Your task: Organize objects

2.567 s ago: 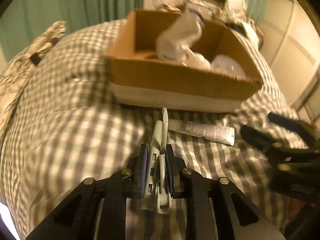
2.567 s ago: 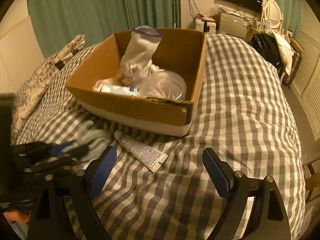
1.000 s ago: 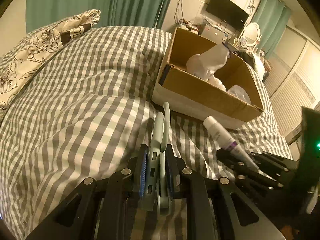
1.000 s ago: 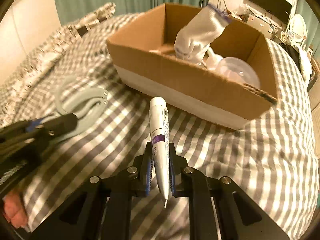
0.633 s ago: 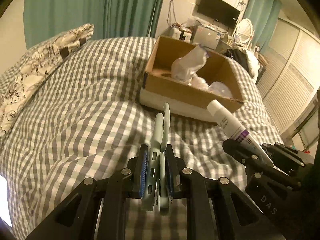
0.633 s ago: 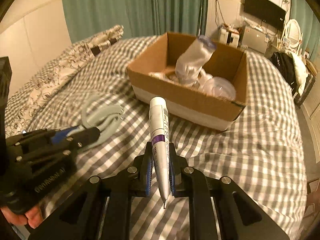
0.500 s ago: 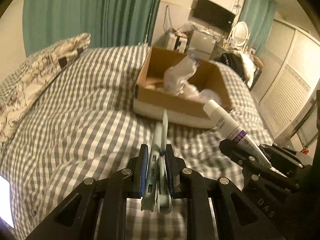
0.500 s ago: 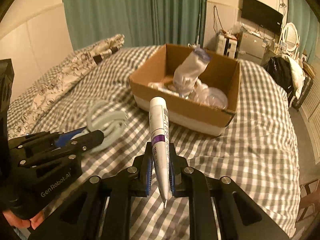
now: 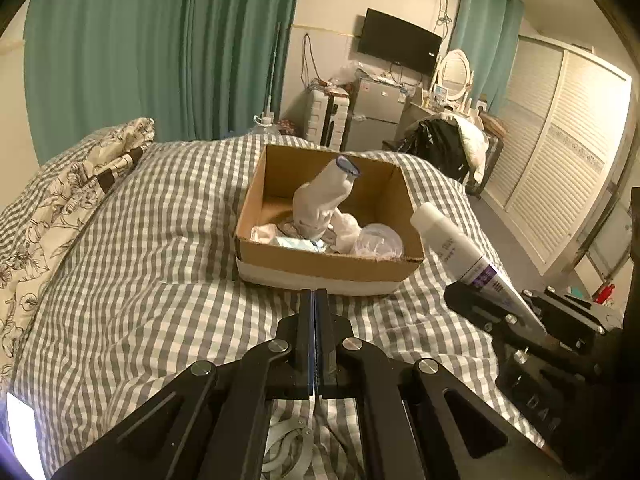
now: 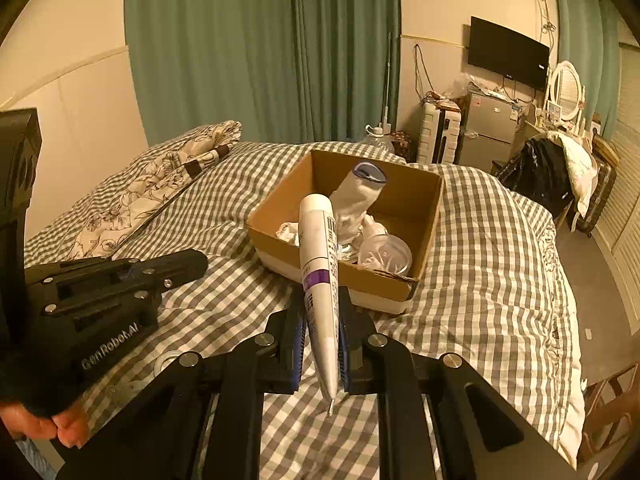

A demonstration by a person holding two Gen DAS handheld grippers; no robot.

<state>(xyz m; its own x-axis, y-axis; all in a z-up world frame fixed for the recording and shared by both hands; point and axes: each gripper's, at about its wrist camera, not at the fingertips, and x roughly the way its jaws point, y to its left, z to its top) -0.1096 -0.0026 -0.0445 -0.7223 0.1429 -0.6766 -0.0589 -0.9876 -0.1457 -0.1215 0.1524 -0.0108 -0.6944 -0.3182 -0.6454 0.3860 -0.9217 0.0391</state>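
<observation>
My right gripper [image 10: 320,312] is shut on a white tube with a purple band [image 10: 318,256], held upright well above the bed; the tube also shows in the left wrist view [image 9: 464,256]. My left gripper [image 9: 315,308] is shut with nothing between its pads. A pale green ring-shaped clip [image 9: 286,450] lies on the checked bedcover below it, and shows partly in the right wrist view [image 10: 166,358]. An open cardboard box [image 9: 320,264] sits ahead on the bed and holds a white sock-like bundle [image 9: 324,200], a clear plastic lid and other small items.
The checked bedcover [image 9: 140,280] spreads around the box. A floral pillow [image 9: 60,200] lies at the left. Green curtains, a wall TV [image 9: 400,42], a small fridge and a cluttered chair stand beyond the bed. Louvred wardrobe doors line the right wall.
My left gripper has let go of the pale green clip, which now lies on the bedcover below it, and its jaws have closed empty. Both grippers have risen and pulled back from the box.
</observation>
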